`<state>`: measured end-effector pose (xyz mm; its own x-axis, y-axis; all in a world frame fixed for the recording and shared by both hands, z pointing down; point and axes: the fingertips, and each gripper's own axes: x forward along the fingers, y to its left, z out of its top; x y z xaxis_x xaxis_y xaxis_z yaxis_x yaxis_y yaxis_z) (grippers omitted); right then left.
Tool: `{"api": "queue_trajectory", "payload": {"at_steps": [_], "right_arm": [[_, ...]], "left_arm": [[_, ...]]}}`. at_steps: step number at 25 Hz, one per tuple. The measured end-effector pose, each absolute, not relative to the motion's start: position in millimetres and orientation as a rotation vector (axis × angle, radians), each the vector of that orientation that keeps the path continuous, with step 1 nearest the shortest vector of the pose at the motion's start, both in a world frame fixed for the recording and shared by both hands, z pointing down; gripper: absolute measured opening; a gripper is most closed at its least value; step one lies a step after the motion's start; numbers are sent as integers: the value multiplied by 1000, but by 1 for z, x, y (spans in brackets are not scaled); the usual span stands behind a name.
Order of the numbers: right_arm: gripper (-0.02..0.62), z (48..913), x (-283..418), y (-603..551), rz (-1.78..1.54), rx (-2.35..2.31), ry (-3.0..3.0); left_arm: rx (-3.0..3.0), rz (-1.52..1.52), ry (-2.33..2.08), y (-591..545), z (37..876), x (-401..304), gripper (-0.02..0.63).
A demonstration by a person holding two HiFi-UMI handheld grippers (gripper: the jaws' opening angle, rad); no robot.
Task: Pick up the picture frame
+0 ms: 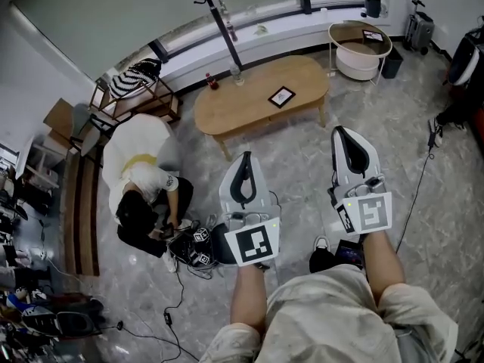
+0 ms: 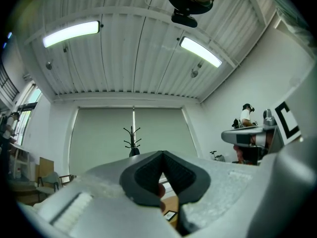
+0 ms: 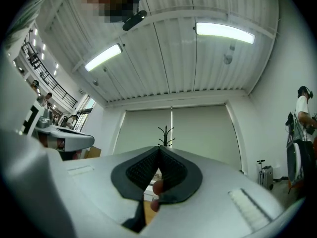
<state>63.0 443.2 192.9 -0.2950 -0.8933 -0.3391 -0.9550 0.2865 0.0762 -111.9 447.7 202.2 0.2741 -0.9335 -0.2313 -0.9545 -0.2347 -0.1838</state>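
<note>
A small black picture frame (image 1: pixel 281 97) lies flat on the oval wooden coffee table (image 1: pixel 227 112), right of its middle. Both grippers hover over the floor short of the table's near edge, pointing toward it. My left gripper (image 1: pixel 243 157) is shut and empty, its jaws meeting at the tip. My right gripper (image 1: pixel 342 131) is shut and empty too, nearer the table's right end. Through the left gripper's jaws (image 2: pixel 162 155) a corner of the frame (image 2: pixel 171 215) and the tabletop show. The right gripper's view (image 3: pixel 159 151) tilts up at the ceiling and blinds.
A person (image 1: pixel 140 180) crouches on the floor at the left over cables and gear (image 1: pixel 193 248). A dark coat stand (image 1: pixel 219 17) rises behind the table. A round side table (image 1: pixel 360 48) stands at the back right. A small red object (image 1: pixel 212 82) and a glass (image 1: pixel 238 78) stand on the table's far edge.
</note>
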Motion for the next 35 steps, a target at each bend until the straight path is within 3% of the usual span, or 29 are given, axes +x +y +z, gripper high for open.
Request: {"api": "queue_trajectory", "payload": {"at_steps": [17, 35], "right_arm": [[2, 200, 178, 334, 331, -1765, 2300], [2, 225, 168, 272, 351, -1780, 2371]], "left_arm": [[-2295, 85, 1685, 337, 198, 0, 3], [-2345, 80, 1697, 271, 228, 0, 2]]}}
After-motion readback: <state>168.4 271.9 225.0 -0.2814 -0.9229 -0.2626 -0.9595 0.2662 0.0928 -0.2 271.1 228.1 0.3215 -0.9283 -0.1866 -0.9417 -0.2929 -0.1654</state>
